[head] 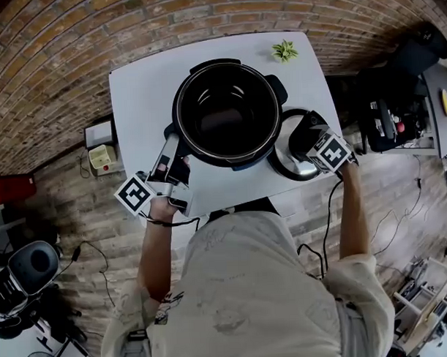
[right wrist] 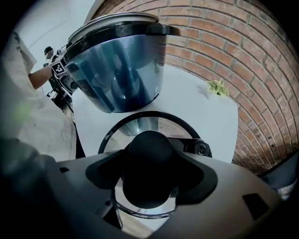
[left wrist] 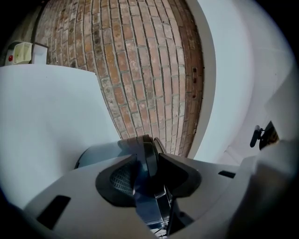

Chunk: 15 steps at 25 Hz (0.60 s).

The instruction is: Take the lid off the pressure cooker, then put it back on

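The open pressure cooker pot [head: 228,112] [right wrist: 117,70] stands in the middle of the white table [head: 140,89]. Its steel lid [head: 285,164] [right wrist: 140,126] lies on the table to the pot's right, near the front edge. My right gripper [head: 304,138] [right wrist: 150,175] points down over the lid, and its jaws hug the black knob [right wrist: 149,168]. My left gripper [head: 171,157] [left wrist: 148,179] lies level at the pot's left side, shut on the dark side handle [left wrist: 149,158].
A small potted plant [head: 284,50] [right wrist: 217,87] sits at the table's far right corner. The table's front edge runs just under both grippers. A white box [head: 102,156] sits on the brick floor to the left, and dark equipment [head: 396,95] stands to the right.
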Available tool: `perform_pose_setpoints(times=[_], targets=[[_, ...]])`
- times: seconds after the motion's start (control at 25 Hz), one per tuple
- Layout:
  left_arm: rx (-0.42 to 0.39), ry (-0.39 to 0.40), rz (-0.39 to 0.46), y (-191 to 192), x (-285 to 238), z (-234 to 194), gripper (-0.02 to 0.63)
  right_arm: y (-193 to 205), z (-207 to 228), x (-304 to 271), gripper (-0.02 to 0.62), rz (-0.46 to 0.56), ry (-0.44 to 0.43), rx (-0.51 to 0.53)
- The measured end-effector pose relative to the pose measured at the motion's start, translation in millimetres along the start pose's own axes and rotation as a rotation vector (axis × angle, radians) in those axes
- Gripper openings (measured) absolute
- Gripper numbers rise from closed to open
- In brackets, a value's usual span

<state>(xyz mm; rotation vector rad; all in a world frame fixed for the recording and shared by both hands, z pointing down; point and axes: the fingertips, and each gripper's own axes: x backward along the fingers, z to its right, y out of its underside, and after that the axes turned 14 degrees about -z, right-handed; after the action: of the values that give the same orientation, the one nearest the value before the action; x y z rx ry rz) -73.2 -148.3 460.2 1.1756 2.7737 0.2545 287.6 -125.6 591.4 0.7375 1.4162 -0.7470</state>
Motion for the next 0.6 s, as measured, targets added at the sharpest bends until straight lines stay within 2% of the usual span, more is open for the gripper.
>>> perform_pose_setpoints(times=[0.12,0.28,0.44,0.6], targets=[[0.013,0.002,0.016,1.5,-0.1,-0.3,0.149,2.2,-0.4,-3.6,0.335,-0.047,-0.041,-0.003],[0.026,-0.004,0.035,-0.3,1.1,2.4,0.126,-0.2,0.0,-4.8,0.334,-0.097,-0.05,0.002],[0.015,-0.026,0.028,0.2,1.2,4.8,0.091,0.7,0.7,-3.7,0.311,-0.084,-0.064,0.009],[0.055,-0.008,0.037,0.7,-0.1,6.1,0.083,1.6,2.2,-2.2,0.304,-0.087,-0.066,-0.004]])
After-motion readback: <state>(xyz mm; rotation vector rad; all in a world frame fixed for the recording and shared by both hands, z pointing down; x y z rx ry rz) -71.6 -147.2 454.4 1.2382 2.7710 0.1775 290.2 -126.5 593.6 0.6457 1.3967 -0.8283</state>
